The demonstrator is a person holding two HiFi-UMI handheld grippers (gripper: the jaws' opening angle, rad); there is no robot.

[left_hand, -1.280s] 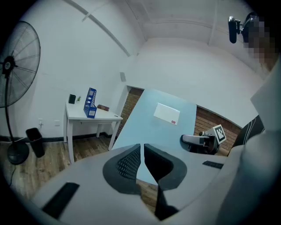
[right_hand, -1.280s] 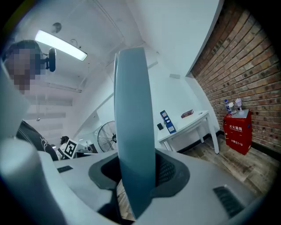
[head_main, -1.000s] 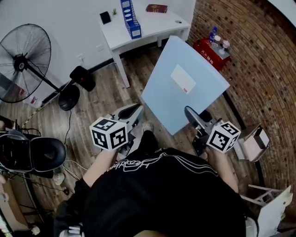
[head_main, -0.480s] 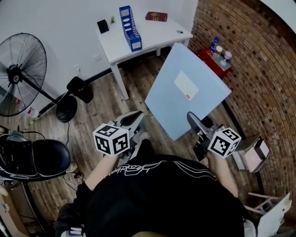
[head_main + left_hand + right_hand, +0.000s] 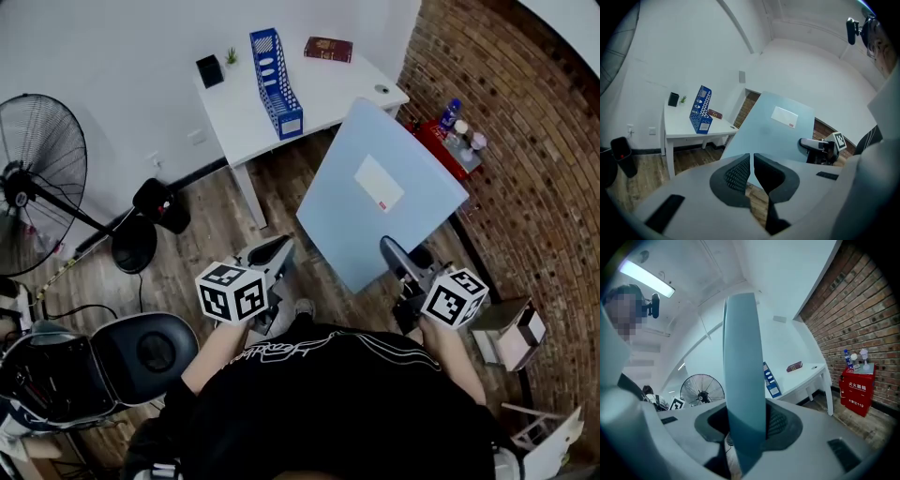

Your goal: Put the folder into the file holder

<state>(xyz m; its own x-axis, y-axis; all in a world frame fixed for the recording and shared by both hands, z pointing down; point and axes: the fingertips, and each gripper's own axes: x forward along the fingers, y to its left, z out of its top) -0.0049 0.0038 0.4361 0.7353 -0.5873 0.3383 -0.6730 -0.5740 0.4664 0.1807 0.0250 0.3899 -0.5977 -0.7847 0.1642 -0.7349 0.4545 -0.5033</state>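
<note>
Grip first: right gripper (image 5: 392, 251) clamped on the near edge of the pale blue folder (image 5: 349, 217), jaws held apart by its thickness. Left gripper (image 5: 272, 251) just beside the folder's lower left edge, jaws all but together, nothing between them. Folder carried tilted up in front of the person, still well short of the desk.

Over the last second the white desk (image 5: 328, 89) and the blue file holder (image 5: 277, 82) standing on it have drawn nearer in the head view. Reads as the approach; insertion not begun.

Bare wood floor ahead. Folder's far corner overlaps the desk's right corner in view. Red box (image 5: 439, 142) and brick wall (image 5: 525, 159) crowd the right, fan (image 5: 37, 169) the left. Holder slot is narrow, so the folder likely needs turning edge-on.
</note>
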